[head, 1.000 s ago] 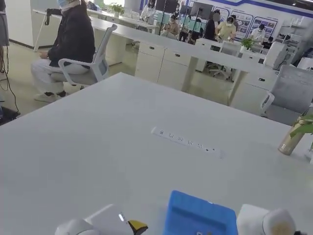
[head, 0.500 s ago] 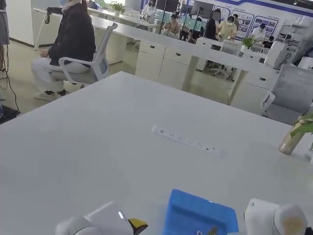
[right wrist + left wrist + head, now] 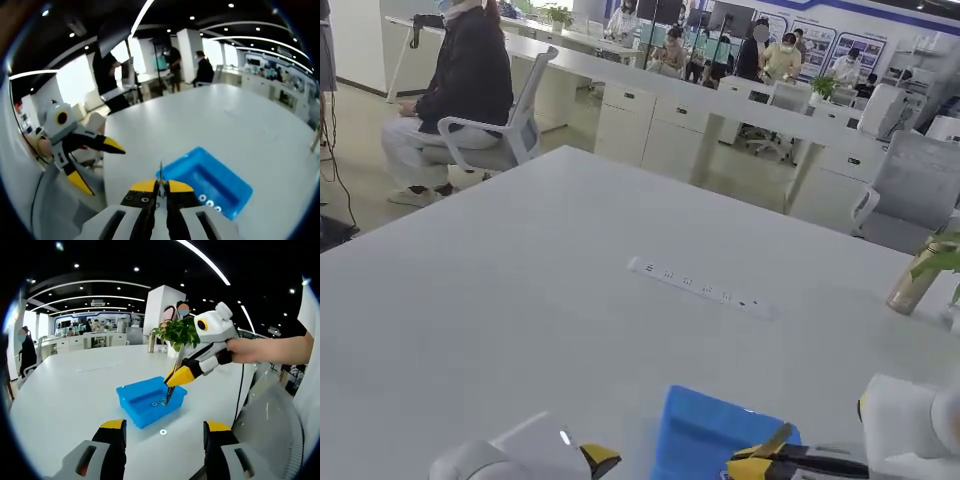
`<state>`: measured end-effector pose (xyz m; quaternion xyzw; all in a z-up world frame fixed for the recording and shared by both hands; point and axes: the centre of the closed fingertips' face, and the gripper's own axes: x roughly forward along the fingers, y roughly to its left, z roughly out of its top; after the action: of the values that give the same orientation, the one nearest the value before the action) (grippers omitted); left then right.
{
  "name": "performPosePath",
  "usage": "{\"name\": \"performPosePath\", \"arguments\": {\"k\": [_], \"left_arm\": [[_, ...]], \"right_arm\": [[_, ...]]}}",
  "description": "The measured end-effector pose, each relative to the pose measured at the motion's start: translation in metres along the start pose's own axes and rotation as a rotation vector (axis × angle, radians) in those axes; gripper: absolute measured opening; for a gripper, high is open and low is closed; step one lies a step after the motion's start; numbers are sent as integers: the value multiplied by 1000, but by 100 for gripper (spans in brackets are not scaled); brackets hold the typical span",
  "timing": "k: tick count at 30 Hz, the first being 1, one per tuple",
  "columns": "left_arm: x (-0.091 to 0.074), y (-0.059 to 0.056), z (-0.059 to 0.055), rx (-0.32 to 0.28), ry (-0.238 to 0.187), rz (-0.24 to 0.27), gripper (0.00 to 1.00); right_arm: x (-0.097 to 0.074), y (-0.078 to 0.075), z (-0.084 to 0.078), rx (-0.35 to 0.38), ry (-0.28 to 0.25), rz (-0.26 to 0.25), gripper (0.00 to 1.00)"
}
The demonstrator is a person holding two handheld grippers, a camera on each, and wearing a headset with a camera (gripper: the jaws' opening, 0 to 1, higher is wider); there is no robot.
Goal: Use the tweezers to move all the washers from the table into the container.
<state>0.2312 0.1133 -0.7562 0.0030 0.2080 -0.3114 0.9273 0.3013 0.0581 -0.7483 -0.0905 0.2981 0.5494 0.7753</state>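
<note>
One container (image 3: pixel 150 402), a shallow blue tray, sits at the centre of the left gripper view on the white table (image 3: pixel 75 395). A small cluster of washers (image 3: pixel 160 401) lies inside it; in the right gripper view three can be counted in a row near the tray's lower edge. One more washer (image 3: pixel 163 432) lies on the table just below the tray, between the left gripper's (image 3: pixel 165 425) two yellow-tipped jaws, which stand wide apart with nothing in them.

One pair of tweezers (image 3: pixel 169 392) points down into the tray, its tip among the washers there. The right gripper (image 3: pixel 176 379), held by a hand (image 3: pixel 245 349) at the right of the frame, has its jaws pressed together on the tweezers. In the right gripper view the two jaws meet at the bottom centre around the thin shaft, whose tip pokes up toward the tray's near edge. At the left of that view the left gripper's two jaws are spread.

In the head view the tray's far edge shows at the bottom centre, with the left gripper at the lower left and the right gripper's yellow jaws at the lower right. One power strip (image 3: pixel 700 285) lies mid-frame. One vase (image 3: pixel 908 287) with green leaves stands at the right edge. One person (image 3: pixel 460 80) sits on a chair (image 3: pixel 510 135) at the upper left.
</note>
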Motion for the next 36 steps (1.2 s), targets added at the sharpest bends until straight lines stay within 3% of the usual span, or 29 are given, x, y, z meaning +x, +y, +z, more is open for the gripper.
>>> {"name": "performPosePath", "arguments": {"k": [5, 13, 25, 36], "left_arm": [[0, 0, 0, 0, -1, 2, 62], [0, 1, 0, 1, -2, 5, 62], [-2, 2, 2, -1, -10, 13, 63], [-2, 2, 4, 3, -19, 17, 64]], "right_arm": [[1, -11, 11, 15, -24, -15, 3], [7, -33, 16, 54, -14, -57, 3], [28, -56, 13, 77, 47, -77, 3], [51, -73, -8, 116, 112, -90, 3]]}}
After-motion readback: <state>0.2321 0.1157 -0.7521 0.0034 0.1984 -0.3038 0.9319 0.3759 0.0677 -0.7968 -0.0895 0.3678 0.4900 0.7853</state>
